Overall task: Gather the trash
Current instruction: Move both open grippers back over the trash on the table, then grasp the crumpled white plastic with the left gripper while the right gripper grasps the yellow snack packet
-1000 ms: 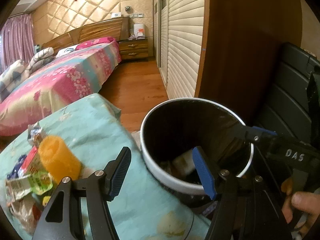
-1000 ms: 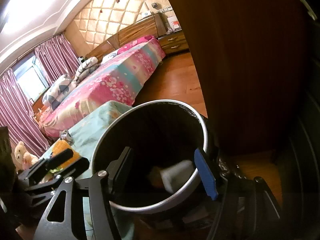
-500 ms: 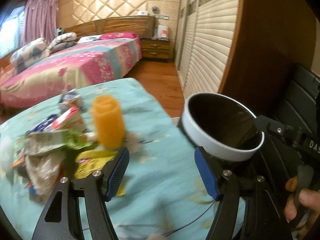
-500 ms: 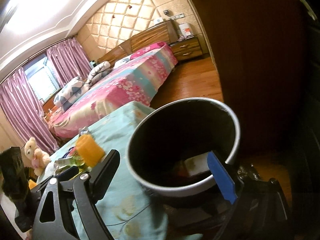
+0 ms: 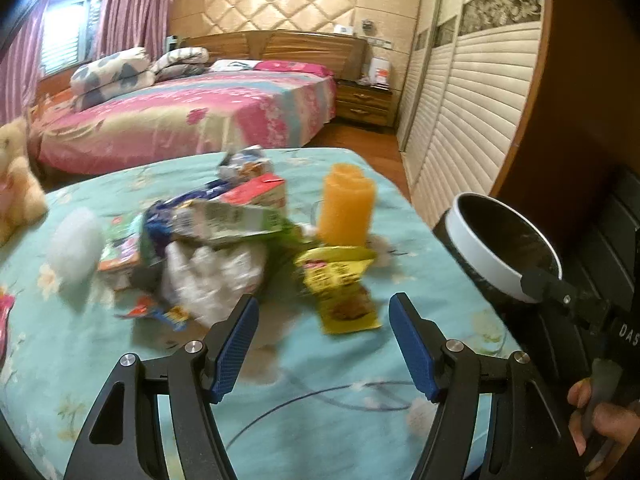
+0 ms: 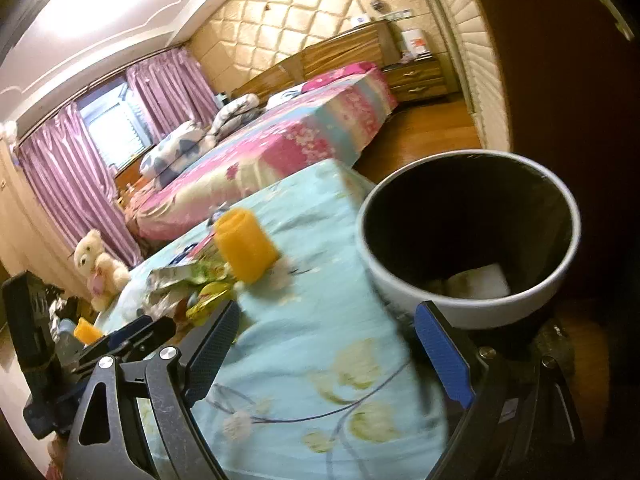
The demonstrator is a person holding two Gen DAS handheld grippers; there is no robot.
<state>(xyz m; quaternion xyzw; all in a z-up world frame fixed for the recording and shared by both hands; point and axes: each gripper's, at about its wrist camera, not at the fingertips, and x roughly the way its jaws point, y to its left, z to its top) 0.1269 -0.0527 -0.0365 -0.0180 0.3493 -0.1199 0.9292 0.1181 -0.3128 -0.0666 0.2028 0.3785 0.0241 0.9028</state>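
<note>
1. Approach: bring the left gripper, spread and empty, low over the flat yellow foil wrapper at frame centre on the floral turquoise tabletop.
2. Grip: pinch one edge; thin foil slides.
3. Right gripper: spread wide, empty.
4. Destination: round white-rimmed black bin, right of frame.
5. Pile: crinkled wrappers, rigid orange cylinder.

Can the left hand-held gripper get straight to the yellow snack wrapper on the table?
Probably yes. The left hand-held gripper is open and empty, and the yellow snack wrapper lies flat on the floral tablecloth just ahead of it, with nothing in between. The orange cylinder stands behind the wrapper, out of the way.
</note>
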